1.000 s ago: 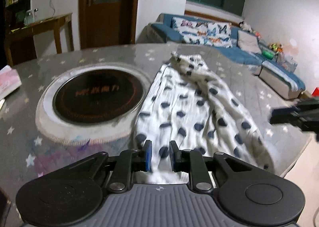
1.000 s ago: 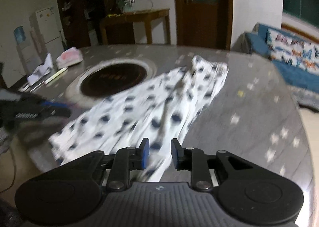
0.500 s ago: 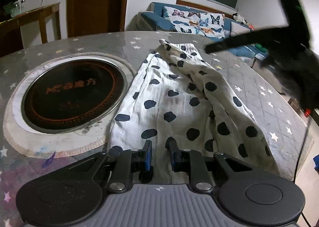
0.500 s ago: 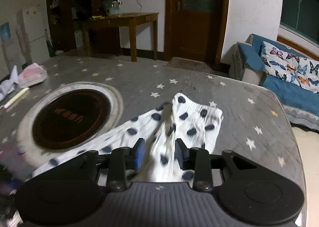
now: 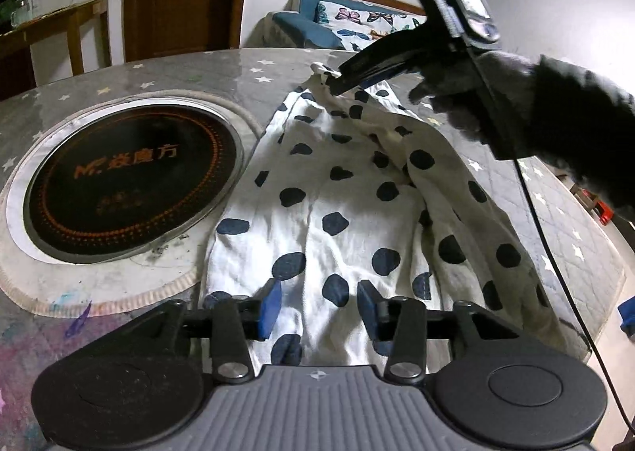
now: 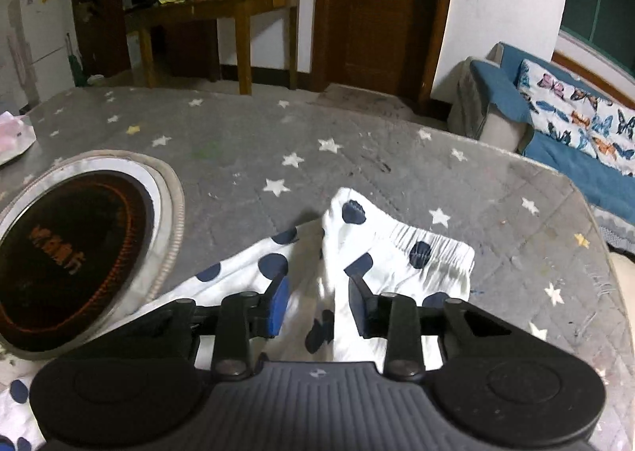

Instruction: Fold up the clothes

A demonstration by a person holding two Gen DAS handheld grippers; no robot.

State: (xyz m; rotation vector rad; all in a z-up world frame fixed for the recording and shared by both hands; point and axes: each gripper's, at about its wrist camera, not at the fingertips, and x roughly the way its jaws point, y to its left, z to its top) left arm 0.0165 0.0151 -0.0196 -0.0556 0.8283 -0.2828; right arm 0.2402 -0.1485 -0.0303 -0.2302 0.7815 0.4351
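Observation:
White trousers with dark blue polka dots (image 5: pixel 349 197) lie lengthwise on the grey star-print table, folded along their length. My left gripper (image 5: pixel 319 308) is open, its blue-padded fingers straddling the leg end nearest me. My right gripper (image 6: pixel 317 300) is open just above the elastic waistband end (image 6: pixel 416 248). In the left wrist view the right gripper (image 5: pixel 337 84) shows at the far end of the trousers, held by a dark-gloved hand.
A round black induction hob (image 5: pixel 131 177) with a white ring is set into the table (image 6: pixel 357 157) left of the trousers. A pink-white packet (image 6: pixel 12 137) lies at the table's far left edge. A blue sofa (image 6: pixel 575 125), wooden side table (image 6: pixel 222 14) and door stand beyond.
Both grippers opened wider. The left one lowered onto the near leg end. The right one swung to the far waistband end and came down close to it.

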